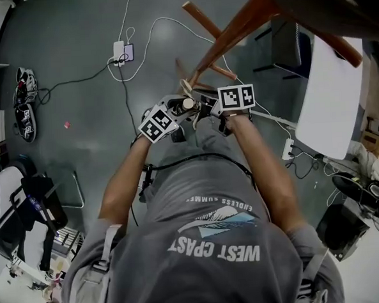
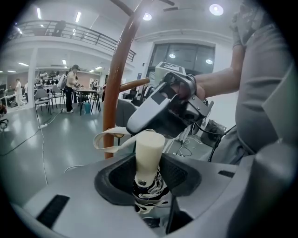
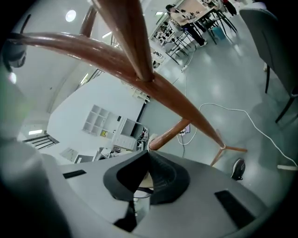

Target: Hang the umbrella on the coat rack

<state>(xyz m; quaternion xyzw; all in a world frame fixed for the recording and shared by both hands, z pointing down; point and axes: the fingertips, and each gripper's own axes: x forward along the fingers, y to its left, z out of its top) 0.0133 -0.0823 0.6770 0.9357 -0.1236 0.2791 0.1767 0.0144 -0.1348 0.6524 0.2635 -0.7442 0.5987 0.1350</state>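
The folded umbrella has a cream handle (image 2: pixel 149 152) and a black-and-white canopy (image 2: pixel 148 194). My left gripper (image 2: pixel 148 179) is shut on it just below the handle, which stands up between the pads. A cream strap (image 2: pixel 110 137) loops from the handle toward my right gripper (image 2: pixel 160 109). In the right gripper view my right gripper (image 3: pixel 146 179) is shut on that strap (image 3: pixel 145 184). The brown wooden coat rack (image 1: pixel 233 30) rises just ahead of both grippers, with its pole (image 2: pixel 118 79) behind the handle and its arms (image 3: pixel 135 42) overhead. From the head camera, my left gripper (image 1: pixel 175 120) and my right gripper (image 1: pixel 209 111) sit close together.
White cables and a power strip (image 1: pixel 121 52) lie on the grey floor. Shoes (image 1: pixel 24 103) sit at far left, a white panel (image 1: pixel 333 100) and a dark chair (image 1: pixel 285 46) at right. The rack's feet (image 3: pixel 228 149) spread on the floor. People stand far off (image 2: pixel 72 88).
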